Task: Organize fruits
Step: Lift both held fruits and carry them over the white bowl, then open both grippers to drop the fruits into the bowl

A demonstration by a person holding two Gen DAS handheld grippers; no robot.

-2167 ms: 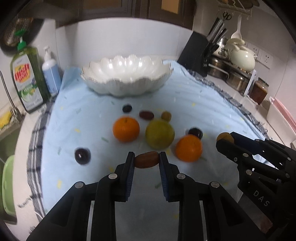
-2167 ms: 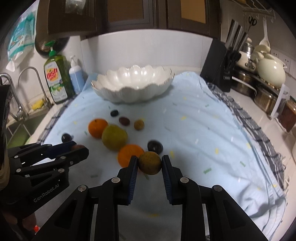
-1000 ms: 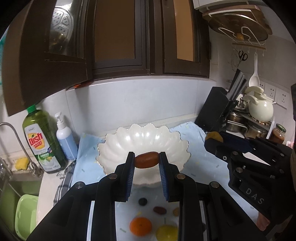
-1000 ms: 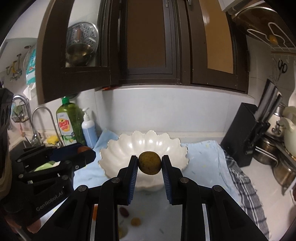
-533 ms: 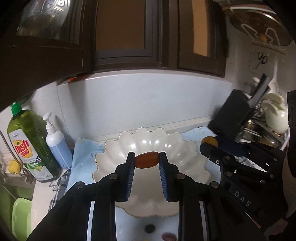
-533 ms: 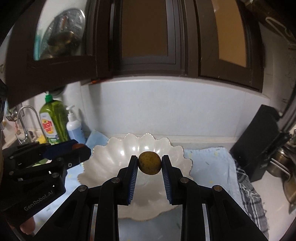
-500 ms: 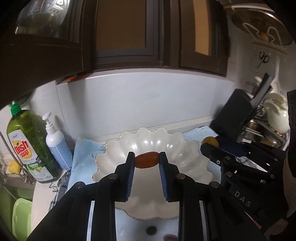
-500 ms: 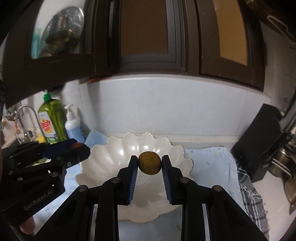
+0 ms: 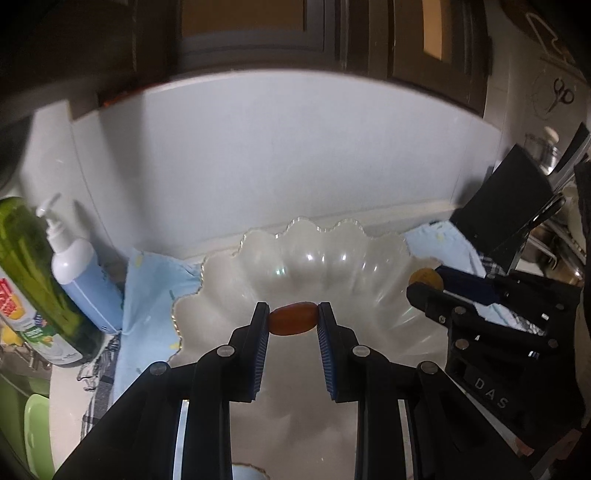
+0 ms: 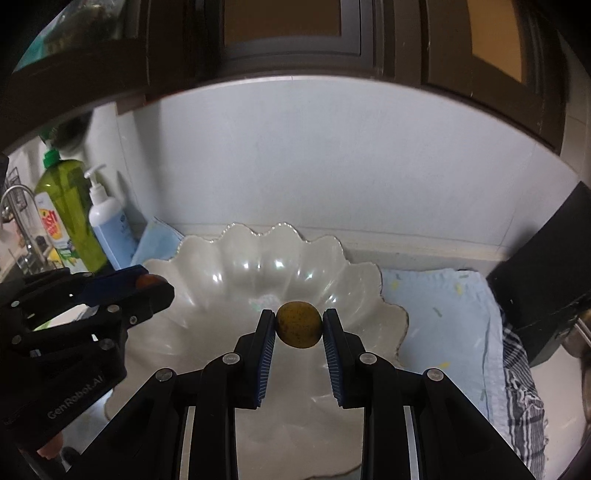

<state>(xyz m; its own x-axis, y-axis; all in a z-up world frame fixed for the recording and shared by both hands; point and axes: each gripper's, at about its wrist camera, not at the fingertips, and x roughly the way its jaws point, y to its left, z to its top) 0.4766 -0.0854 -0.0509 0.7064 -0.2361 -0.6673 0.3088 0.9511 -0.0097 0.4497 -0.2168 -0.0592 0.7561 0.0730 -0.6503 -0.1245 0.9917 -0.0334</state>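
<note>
A small reddish-brown oval fruit (image 9: pixel 293 318) is gripped lengthwise between the blue-ribbed pads of the left hand-held gripper (image 9: pixel 293 325), its two ends pressed against the pads. It is held in the air over the hollow of a wide, glossy white ceramic bowl with a scalloped, gilt-edged rim (image 9: pixel 221 295). The same fruit is seen from the right wrist view as a red-brown spot (image 10: pixel 144 281) at the tip of the left hand-held gripper (image 10: pixel 147 286), just above the bowl's left rim (image 10: pixel 207 243).

A round yellow-green speckled fruit (image 10: pixel 298 324) is clamped between the pads of the right hand-held gripper (image 10: pixel 298 328), likewise above the middle of the bowl. In the left wrist view it shows as a yellowish ball (image 9: pixel 425 277) at the tip of the right hand-held gripper (image 9: pixel 424 286), over the bowl's right side.

No fruit can be seen inside the bowl, though its lower part is hidden by the gripper bodies.

The bowl is set on a pale blue cloth with small coloured flecks (image 10: pixel 443 306), which is spread on the desk. To the left, a tall green dish-soap bottle (image 10: pixel 68 214) and a white-and-blue pump bottle (image 10: pixel 109 221) are stood against the white wall, just beside the cloth's edge. A black knife block (image 9: pixel 509 195) is seen at the right, near the cloth's far corner. Dark wooden cabinet doors (image 10: pixel 291 26) are hung above.
</note>
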